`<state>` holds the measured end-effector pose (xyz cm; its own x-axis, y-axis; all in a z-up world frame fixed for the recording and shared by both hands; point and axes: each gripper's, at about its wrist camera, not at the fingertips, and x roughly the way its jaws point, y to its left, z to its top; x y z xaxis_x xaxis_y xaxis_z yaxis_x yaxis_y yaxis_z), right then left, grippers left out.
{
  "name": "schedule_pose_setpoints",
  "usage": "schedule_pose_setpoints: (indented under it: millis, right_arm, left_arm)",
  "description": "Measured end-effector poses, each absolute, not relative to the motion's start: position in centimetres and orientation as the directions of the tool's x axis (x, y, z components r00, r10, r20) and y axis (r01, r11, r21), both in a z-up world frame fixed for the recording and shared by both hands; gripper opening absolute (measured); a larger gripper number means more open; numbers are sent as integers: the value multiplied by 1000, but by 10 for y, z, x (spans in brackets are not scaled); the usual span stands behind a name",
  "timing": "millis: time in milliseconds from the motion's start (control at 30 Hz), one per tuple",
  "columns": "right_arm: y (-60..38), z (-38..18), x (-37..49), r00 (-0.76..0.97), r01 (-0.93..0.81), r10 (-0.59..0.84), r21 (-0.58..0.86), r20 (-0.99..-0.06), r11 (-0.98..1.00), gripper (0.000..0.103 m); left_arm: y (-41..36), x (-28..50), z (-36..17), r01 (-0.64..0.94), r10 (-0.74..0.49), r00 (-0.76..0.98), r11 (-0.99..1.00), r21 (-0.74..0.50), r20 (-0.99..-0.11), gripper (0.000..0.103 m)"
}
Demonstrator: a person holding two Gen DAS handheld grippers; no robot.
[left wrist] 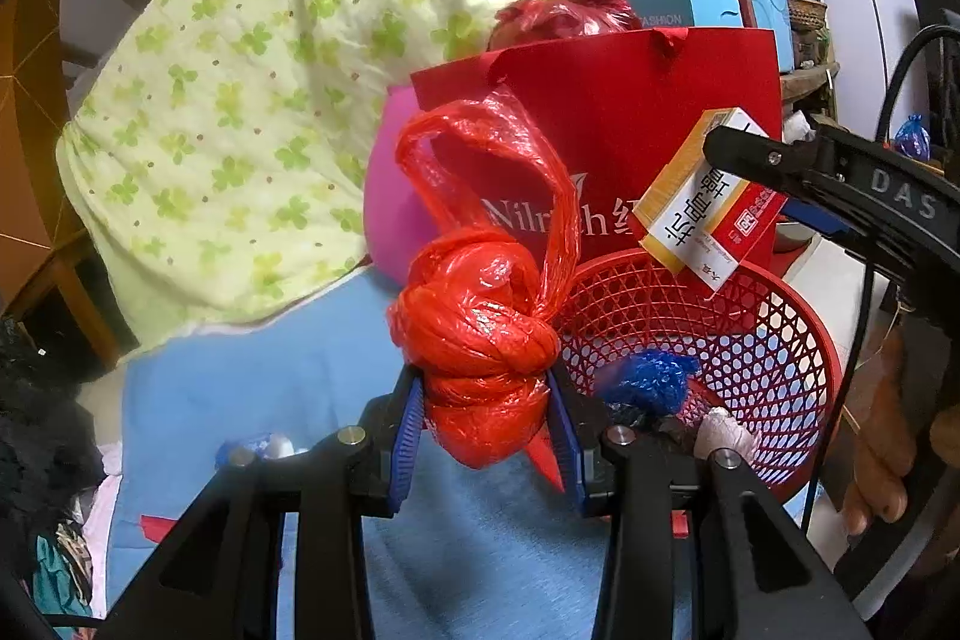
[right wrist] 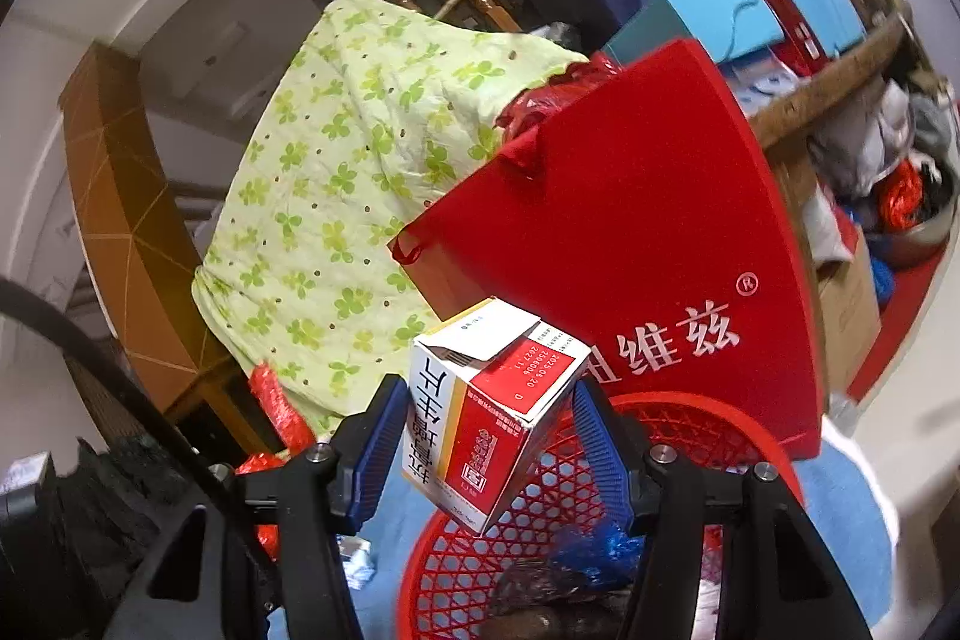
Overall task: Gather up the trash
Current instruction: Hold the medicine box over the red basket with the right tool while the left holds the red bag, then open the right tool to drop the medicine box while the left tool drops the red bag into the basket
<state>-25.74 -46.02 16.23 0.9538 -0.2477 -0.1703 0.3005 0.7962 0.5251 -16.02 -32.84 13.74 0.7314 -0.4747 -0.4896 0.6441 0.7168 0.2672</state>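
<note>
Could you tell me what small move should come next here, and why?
Probably open the right gripper to drop the medicine box: it hangs tilted above the red mesh basket, while the left gripper holds the knotted red plastic bag beside the rim.

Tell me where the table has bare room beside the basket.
Bare blue cloth lies left of the red basket, bordered by the green quilt. Behind the basket is crowded: red paper bag, pink thing. The basket already holds trash.

Knotted red bag (left wrist: 480,334) — left gripper's (left wrist: 489,427) grip
</note>
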Motion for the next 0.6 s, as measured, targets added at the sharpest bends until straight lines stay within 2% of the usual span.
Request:
schedule_pose_setpoints:
  millis: [600]
  right_arm:
    - [-493, 153, -279, 938, 344, -290, 592, -189, 729, 62]
  left_arm:
    - [-363, -155, 125, 699, -526, 678, 678, 228, -514, 42]
